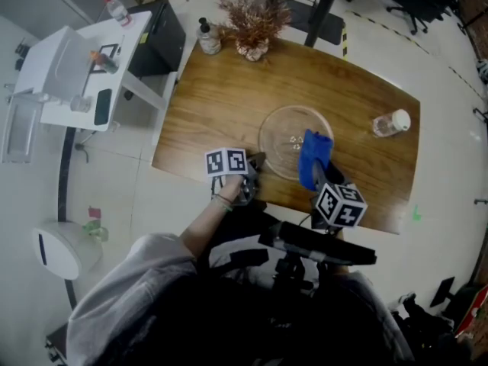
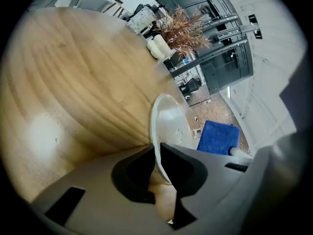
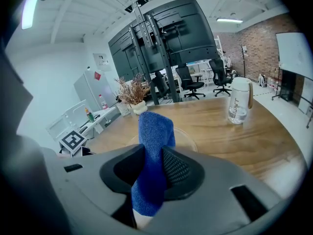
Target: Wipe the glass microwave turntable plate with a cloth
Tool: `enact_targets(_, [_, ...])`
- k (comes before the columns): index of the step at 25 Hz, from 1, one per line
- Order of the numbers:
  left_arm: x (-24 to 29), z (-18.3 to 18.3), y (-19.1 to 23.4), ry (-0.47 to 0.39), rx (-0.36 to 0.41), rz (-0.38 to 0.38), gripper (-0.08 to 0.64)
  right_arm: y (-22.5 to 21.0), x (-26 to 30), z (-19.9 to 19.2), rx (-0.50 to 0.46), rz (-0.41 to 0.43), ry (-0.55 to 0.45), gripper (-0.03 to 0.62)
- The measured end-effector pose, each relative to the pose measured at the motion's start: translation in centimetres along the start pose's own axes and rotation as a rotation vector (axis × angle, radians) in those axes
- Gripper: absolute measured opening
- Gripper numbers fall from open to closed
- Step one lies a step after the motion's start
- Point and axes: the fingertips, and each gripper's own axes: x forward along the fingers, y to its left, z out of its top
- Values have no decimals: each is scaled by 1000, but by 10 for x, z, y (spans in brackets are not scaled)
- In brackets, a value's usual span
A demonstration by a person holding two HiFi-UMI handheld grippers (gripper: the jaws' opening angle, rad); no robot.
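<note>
We see the left gripper (image 1: 255, 161) at the near-left edge of the glass turntable plate (image 1: 276, 130). In the left gripper view its jaws stand only a narrow slot apart, and the plate's rim (image 2: 157, 131) runs straight into that slot, pinched between the two dark pads. The plate otherwise lies on the wooden table (image 1: 213, 105).

The right gripper (image 1: 324, 175) is clamped on the blue cloth (image 1: 314, 157). In the right gripper view a fold of cloth (image 3: 152, 151) fills the gap between the jaws, stands up above them and hangs out below. From the head view the cloth lies over the plate's right side, and the plate (image 3: 188, 137) shows faintly behind it in the right gripper view.

For writing, we find only vertical print on the clear bottle with the white cap (image 3: 238, 102), too small for us to read with confidence. Each gripper's cube carries black-and-white square markers.

The table is rounded, with a warm wood grain. At its far edge stand a dried plant in a pale vase (image 1: 254, 25) and a pump bottle (image 1: 207, 38). The capped bottle (image 1: 391, 123) stands well to the right of the plate. A white side table (image 1: 76, 67) stands to the left on a pale floor. Across the room we see large dark screens on a frame (image 3: 166, 38), office chairs (image 3: 195, 80) and a brick wall (image 3: 254, 48).
</note>
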Motion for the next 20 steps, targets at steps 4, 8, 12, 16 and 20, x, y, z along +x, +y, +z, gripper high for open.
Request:
enact_targets(4, [2, 3, -2, -1, 5, -20, 28, 2, 15, 3, -62, -1, 26, 120])
enact_targets(8, [5, 12, -5, -17, 10, -28, 25, 12, 37, 14, -160, 20, 56, 120])
enact_targets(12, [7, 19, -4, -24, 10, -25, 23, 42, 69, 24, -276, 110, 91, 120])
enact_targets(16, [8, 23, -4, -29, 6, -25, 21, 77, 105, 13, -427, 205, 171, 120])
enact_targets(20, [9, 23, -4, -21, -1, -20, 21, 90, 131, -9, -522, 241, 265, 120])
